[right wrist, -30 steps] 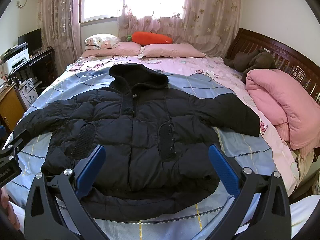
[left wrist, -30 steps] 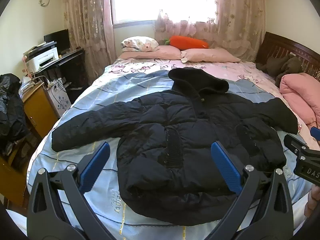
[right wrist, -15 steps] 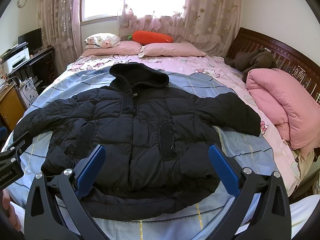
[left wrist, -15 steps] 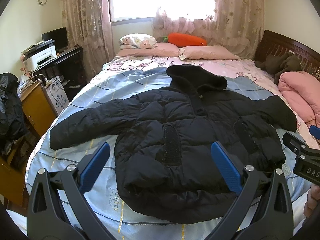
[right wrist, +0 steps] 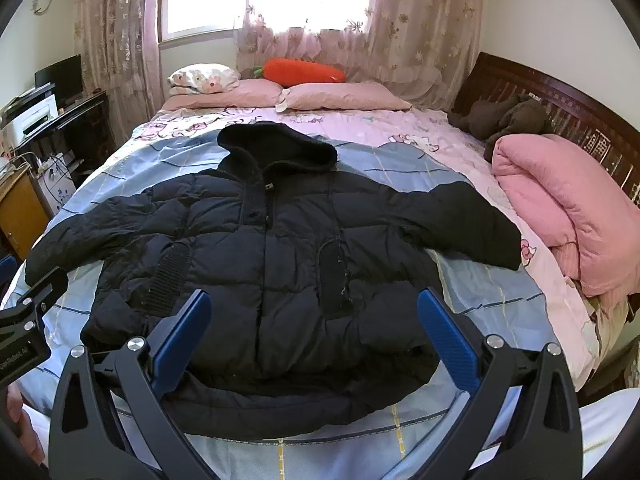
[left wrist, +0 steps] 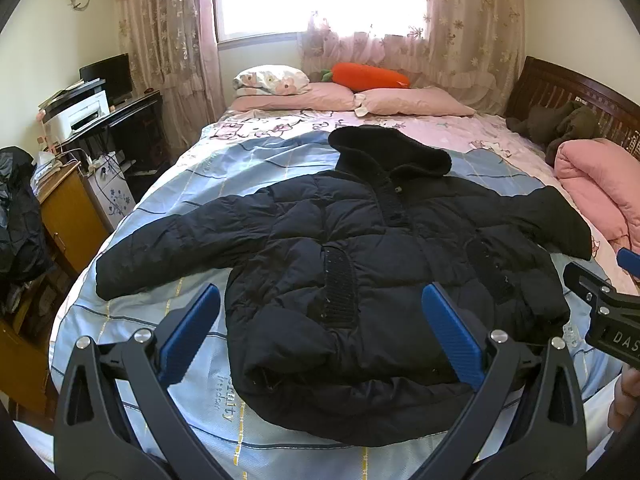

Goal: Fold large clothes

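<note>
A black hooded puffer jacket [left wrist: 360, 264] [right wrist: 272, 248] lies front up on a light blue sheet [left wrist: 248, 160], sleeves spread to both sides and hood toward the pillows. My left gripper [left wrist: 320, 328] hangs open above the jacket's lower left hem, holding nothing. My right gripper [right wrist: 314, 328] is open too, above the lower middle of the jacket, touching nothing. At the right edge of the left wrist view the right gripper [left wrist: 624, 276] shows from the side. The left gripper's body [right wrist: 24, 320] shows at the left edge of the right wrist view.
Pink pillows [left wrist: 352, 98] and an orange carrot plush [left wrist: 372, 76] lie at the head of the bed. A rolled pink quilt [right wrist: 568, 208] and dark brown clothes [right wrist: 508, 120] sit along the right side by the wooden headboard. A desk with a printer [left wrist: 80, 114] and a wooden cabinet [left wrist: 68, 220] stand left of the bed.
Both grippers have drawn back and up a little, so the jacket sits slightly lower and farther in view. The jacket has not moved, and both grippers stay open.
</note>
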Available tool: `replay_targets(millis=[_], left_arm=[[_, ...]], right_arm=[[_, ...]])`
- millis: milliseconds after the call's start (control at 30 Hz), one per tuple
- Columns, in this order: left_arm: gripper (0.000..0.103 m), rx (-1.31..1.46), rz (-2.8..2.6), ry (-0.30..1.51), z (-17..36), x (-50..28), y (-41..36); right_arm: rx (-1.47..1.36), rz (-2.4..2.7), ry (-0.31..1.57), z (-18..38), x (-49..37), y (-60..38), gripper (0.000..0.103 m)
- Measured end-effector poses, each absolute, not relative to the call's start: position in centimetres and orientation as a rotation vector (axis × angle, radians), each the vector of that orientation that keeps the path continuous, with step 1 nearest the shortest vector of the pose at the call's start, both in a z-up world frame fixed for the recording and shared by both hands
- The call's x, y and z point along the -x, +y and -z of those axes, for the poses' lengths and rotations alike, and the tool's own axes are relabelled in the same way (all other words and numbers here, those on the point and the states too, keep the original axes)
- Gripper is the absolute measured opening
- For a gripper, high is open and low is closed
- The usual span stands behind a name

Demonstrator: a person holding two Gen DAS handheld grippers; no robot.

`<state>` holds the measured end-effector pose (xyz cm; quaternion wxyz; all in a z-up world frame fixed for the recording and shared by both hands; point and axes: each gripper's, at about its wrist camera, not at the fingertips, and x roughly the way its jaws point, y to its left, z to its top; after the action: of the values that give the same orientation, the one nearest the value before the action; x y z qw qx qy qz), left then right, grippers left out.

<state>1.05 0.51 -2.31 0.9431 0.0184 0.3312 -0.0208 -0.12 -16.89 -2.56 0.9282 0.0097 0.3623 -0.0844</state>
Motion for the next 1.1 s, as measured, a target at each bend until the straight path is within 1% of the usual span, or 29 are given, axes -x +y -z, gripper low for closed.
replay_targets(millis=[633,733,833,900,933,967,1033,1100], left_arm=[[0.101,-0.042,0.036,0.682,2.3,-1.2,0.5],[0.101,-0.047,0.035,0.662,2.1,-1.4,0.5],[0.101,-0.118,0.075,0.694,1.0,-4.9,-0.4],[0.101,-0.154,0.125,0.715,-0.3,-8.4,-1.1],[0.101,-0.191,0.126,0.688,-1.3,-10.6,-1.5],[0.101,-0.244,0.079,0.645,-2.3,-12.9,-1.9],[0.099,-0.293,0.014,0.594,-3.3,-16.5,-2.4],[0.099,-0.296,-0.007,0.599,-3.6,-21.4,-2.7]], right_arm=[[-0.047,0.162,0.783,2.7,-0.3,-17.6,0.102],[-0.003,0.192,0.762,2.6,-1.2,-17.5,0.102],[0.094,0.260,0.675,1.4,-4.2,-16.9,0.102],[0.178,0.290,0.656,-0.1,-7.5,-16.5,0.102],[0.167,0.297,0.664,-1.3,-10.2,-16.8,0.102],[0.122,0.295,0.696,-2.1,-12.3,-17.5,0.102],[-0.058,0.288,0.850,-2.2,-18.1,-20.1,0.102],[-0.223,0.264,1.050,1.0,-23.7,-22.5,0.102]])
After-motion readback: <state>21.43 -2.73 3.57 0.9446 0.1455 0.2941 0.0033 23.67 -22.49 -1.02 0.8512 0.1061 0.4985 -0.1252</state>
